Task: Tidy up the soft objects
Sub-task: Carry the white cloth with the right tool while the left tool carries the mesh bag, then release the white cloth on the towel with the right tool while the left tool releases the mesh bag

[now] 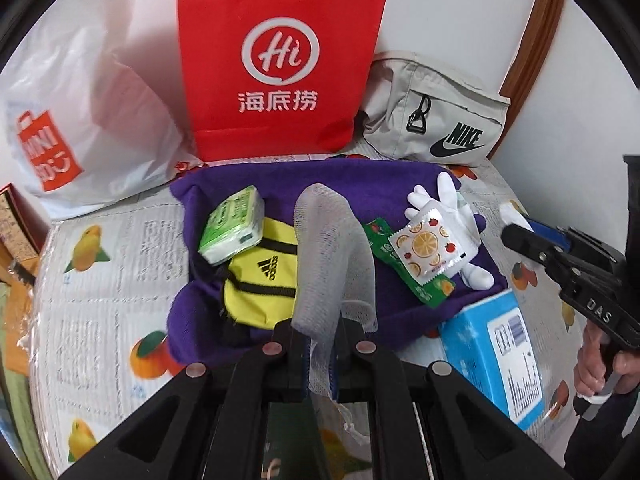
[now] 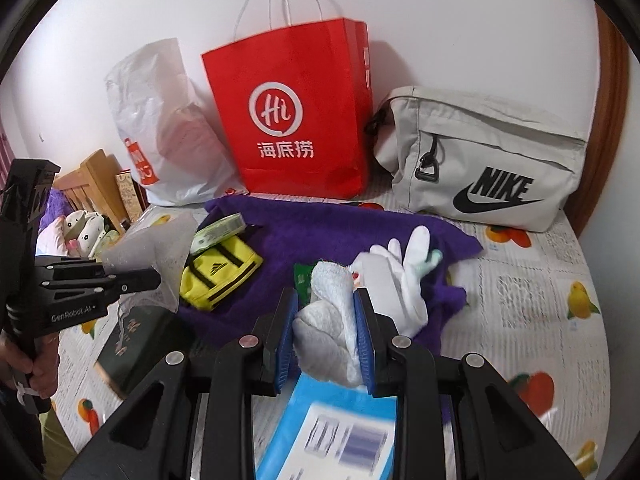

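So the left gripper (image 1: 320,344) is clamped fully shut on a white mesh bag (image 1: 336,248), which is draped up and over the fingertips and hangs above the purple cloth (image 1: 360,184). From the right wrist view that same mesh is seen bunched at the tip of the left gripper, off to the left edge, with a hand (image 2: 24,364) wrapped round its handle.

The right gripper (image 2: 326,340) is partly closed, and a rolled white towel (image 2: 332,328) is squeezed between its blue pads (image 2: 286,344). A blue box (image 2: 340,432) is seen blurred just under it.

On the purple cloth a few things are laid out: a green tissue pack (image 1: 232,224) resting on a yellow pouch (image 1: 260,280), a fruit-print packet (image 1: 434,246) on top of a green wrapper (image 1: 400,264), and a white glove (image 2: 404,276) beside them.

Against the wall a white plastic bag (image 1: 88,120), a red paper bag (image 1: 276,60) and a grey Nike bag (image 2: 484,160) are lined up in a row. Everything is sat on a fruit-print tablecloth (image 2: 540,300).
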{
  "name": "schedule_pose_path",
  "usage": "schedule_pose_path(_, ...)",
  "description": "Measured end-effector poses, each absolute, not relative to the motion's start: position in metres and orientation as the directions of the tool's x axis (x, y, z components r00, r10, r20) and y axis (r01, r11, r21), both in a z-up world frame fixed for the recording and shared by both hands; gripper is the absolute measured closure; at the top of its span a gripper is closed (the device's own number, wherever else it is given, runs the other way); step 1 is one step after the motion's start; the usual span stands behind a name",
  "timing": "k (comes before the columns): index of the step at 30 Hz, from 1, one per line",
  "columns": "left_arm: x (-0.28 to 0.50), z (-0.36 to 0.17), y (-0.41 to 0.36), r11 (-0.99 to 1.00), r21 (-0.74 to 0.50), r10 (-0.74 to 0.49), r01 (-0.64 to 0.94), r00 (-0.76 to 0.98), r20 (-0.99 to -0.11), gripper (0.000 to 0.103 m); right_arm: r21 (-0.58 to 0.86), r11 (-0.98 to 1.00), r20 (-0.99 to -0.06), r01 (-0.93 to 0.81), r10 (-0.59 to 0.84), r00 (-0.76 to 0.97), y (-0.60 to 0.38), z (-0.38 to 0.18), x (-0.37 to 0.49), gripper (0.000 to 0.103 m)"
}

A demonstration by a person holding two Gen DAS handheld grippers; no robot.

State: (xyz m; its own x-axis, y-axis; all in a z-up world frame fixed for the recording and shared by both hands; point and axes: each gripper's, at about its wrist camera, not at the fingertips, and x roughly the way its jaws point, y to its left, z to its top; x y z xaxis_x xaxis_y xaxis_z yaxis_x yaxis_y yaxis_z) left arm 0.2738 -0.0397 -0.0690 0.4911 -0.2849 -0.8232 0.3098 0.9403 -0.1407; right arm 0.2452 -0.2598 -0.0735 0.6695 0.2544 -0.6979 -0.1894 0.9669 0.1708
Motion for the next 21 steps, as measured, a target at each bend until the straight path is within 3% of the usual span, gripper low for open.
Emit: schedule_pose_path(21, 0.348, -0.116, -0.064, 0.916, -0.211, -0.334, 0.340, 0.360, -0.871, 0.095, 0.156, 0.967, -0.777, -0.202, 0.246, 0.580, -0.268, -0.129, 0.354, 0.072)
